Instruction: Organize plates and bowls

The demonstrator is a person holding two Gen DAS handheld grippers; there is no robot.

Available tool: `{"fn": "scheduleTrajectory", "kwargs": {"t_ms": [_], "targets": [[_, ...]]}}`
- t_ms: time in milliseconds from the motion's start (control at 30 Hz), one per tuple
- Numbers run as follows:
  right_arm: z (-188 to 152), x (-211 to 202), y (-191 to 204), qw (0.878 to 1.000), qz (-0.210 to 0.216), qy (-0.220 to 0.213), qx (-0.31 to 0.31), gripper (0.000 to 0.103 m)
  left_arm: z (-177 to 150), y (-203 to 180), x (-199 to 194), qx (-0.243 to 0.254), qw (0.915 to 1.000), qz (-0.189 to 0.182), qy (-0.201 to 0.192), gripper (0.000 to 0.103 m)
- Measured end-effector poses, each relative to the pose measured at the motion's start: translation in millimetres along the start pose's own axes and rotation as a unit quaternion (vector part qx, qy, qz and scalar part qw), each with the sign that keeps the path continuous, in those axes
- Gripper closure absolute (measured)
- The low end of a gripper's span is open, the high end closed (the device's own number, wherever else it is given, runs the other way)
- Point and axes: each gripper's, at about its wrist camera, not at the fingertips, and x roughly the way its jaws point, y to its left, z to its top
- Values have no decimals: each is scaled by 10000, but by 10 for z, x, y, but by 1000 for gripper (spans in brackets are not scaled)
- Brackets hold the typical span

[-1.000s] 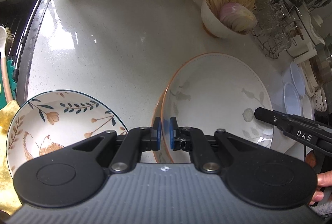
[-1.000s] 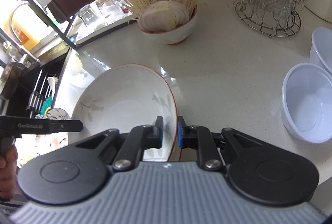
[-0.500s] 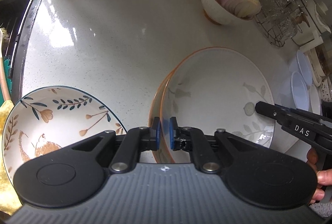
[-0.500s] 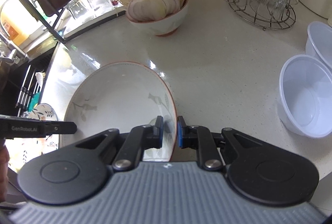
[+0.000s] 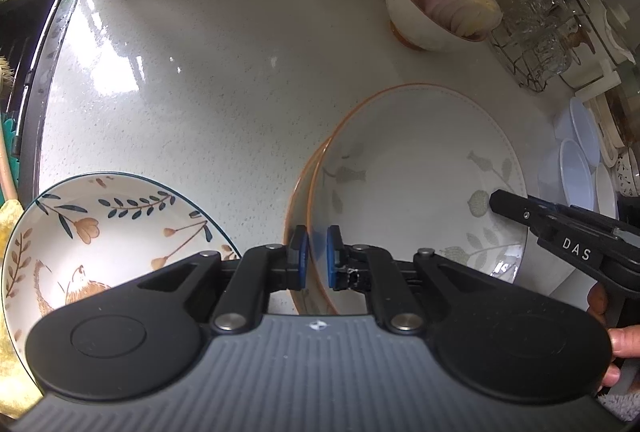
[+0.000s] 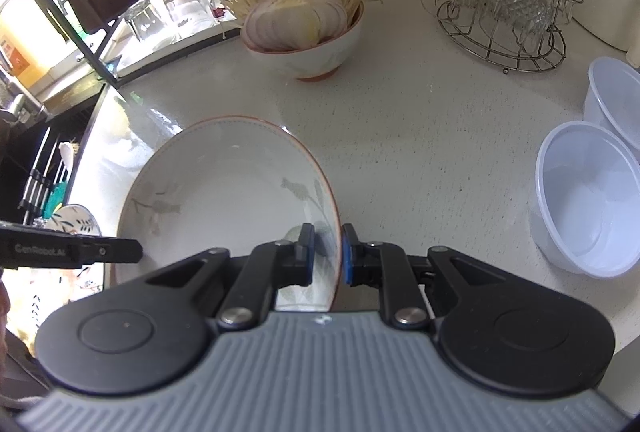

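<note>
ceramic orange-rimmed plate [image 5: 420,171] held over the speckled counter [image 5: 200,71], pinched at opposite rims: left gripper [image 5: 314,258] nearly closed on its left edge, where a second orange rim shows just beneath, right gripper [image 6: 326,252] likewise clamped on its right edge. a leaf-patterned plate [image 5: 100,232] lies apart near the sink; clear plastic bowls [image 6: 588,195] stand loose to the right. judged progress: early, placing and sorting remain.

The white ceramic plate with an orange rim [image 5: 420,167] is showing grey-green leaf motifs; the white ceramic bowl with a dark blue rim [image 5: 100,228] is displaying orange flowers.
</note>
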Motion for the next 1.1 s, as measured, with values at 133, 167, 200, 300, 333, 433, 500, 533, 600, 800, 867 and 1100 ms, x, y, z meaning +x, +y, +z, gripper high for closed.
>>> {"fn": "scheduleTrajectory", "kwargs": {"t_ms": [133, 167, 200, 300, 333, 433, 500, 533, 600, 800, 867, 1100], "targets": [[-5, 16, -3, 10000, 55, 54, 30, 85, 9, 10, -21, -87, 10000, -9, 43, 91], [-4, 25, -5, 9999, 75, 70, 39, 85, 11, 8, -27, -109, 9999, -25, 59, 87], [4, 36, -13, 9999, 102, 94, 49, 85, 13, 5, -35, -115, 9999, -23, 87, 84], [-11, 67, -44, 9994, 240, 185, 155, 85, 12, -17, -70, -121, 9997, -108, 160, 70], [-20, 72, -55, 9992, 279, 200, 198, 85, 12, -21, -78, -120, 9997, -102, 173, 70], [-32, 85, -57, 9988, 338, 239, 254, 85, 17, -10, -96, -171, 9994, -122, 276, 69], [-35, 98, -60, 9985, 375, 277, 280, 85, 27, 7, -107, -257, 9989, -174, 357, 67], [-34, 107, -61, 9984, 389, 299, 289, 85, 31, 21, -115, -318, 9984, -234, 407, 63], [-40, 121, -65, 9981, 410, 325, 326, 85, 35, 36, -135, -380, 9978, -294, 450, 59], [-18, 114, -43, 9987, 362, 206, 295, 85, 53, 18, -253, -320, 9985, -228, 381, 46], [-21, 118, -51, 9985, 382, 216, 325, 85, 68, -24, -271, -222, 9991, -93, 339, 46], [21, -16, -48, 9988, 390, -37, 309, 85, 125, -93, -483, -69, 9997, 101, -223, 46]]}}
